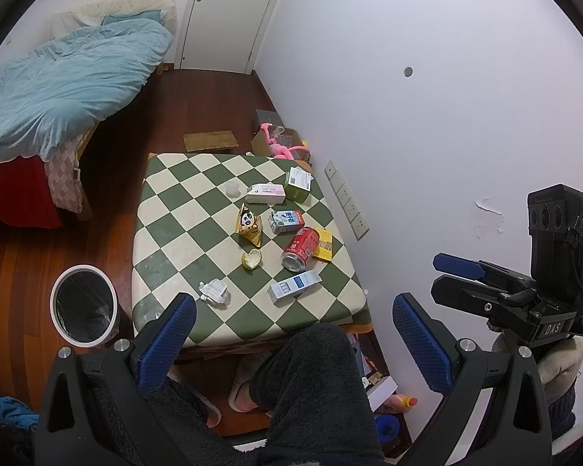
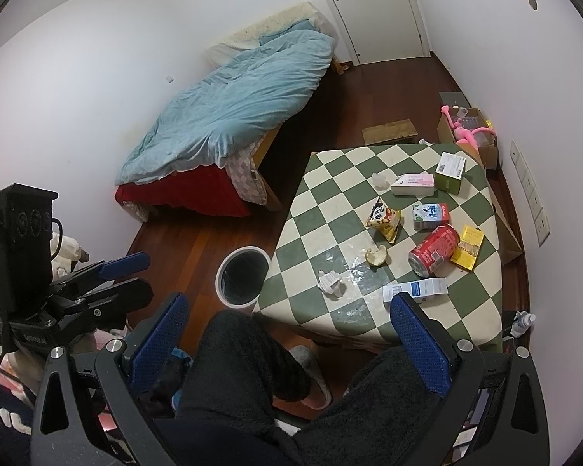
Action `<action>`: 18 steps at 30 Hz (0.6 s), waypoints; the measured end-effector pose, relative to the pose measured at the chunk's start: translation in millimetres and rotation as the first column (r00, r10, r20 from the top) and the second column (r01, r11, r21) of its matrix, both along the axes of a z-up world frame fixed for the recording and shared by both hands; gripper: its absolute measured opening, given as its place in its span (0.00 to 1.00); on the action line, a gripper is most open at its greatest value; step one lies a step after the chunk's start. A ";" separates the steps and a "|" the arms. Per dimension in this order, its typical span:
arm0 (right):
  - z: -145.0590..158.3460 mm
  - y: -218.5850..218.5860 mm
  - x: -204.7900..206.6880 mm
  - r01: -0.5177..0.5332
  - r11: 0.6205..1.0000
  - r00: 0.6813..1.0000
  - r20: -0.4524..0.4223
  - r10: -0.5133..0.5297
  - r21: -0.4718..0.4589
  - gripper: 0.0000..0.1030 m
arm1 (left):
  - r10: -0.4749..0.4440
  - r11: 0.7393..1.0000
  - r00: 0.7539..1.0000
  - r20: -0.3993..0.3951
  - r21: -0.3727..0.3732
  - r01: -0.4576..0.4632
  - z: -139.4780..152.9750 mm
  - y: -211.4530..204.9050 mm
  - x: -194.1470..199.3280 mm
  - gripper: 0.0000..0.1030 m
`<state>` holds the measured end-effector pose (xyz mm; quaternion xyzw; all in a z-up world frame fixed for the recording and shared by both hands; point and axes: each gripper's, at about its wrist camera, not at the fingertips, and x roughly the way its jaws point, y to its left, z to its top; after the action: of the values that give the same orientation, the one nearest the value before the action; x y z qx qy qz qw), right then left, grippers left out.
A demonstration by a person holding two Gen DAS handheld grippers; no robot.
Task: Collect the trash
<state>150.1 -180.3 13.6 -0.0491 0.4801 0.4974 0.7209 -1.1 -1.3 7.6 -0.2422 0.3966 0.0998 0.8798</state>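
- The left gripper (image 1: 293, 324) is held high above the near edge of the checkered table (image 1: 182, 209), its blue-padded fingers (image 1: 167, 343) spread wide with nothing between them.
- The right gripper (image 2: 287, 328) hangs likewise, spread wide and empty, over the person's dark fleecy knees (image 2: 252, 369).
- Trash lies scattered on the table: a crumpled paper (image 1: 213, 291) nearest the left edge, a blue-white carton (image 1: 293, 286) near the front, and a red can (image 1: 300, 248) on its side, touching a yellow packet (image 1: 323, 244).
- Farther back sit a panda snack bag (image 1: 249, 225), a milk carton (image 1: 287, 220), a pink-white carton (image 1: 265, 193) and a green box (image 1: 298, 184).
- A white bin (image 1: 83, 305) with a dark liner stands on the wooden floor, just left of the table.
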 end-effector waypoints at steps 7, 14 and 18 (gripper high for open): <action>2.8 3.9 -0.8 -0.001 1.000 1.000 0.001 0.001 0.002 1.00 | -0.001 1.000 1.000 0.002 0.001 0.001 4.1 0.7 2.7 1.00; 0.0 -0.1 0.1 -0.002 1.000 1.000 0.002 0.002 0.003 1.00 | -0.002 1.000 1.000 0.004 0.000 0.002 4.9 1.0 2.5 1.00; 8.4 6.8 -2.0 -0.002 1.000 1.000 -0.001 0.002 0.007 1.00 | -0.003 1.000 1.000 0.003 0.003 0.003 5.1 1.4 3.3 1.00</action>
<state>148.1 -173.4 22.0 -0.0469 0.4787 0.4998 0.7203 2.2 0.1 12.8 -0.2406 0.3954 0.0985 0.8809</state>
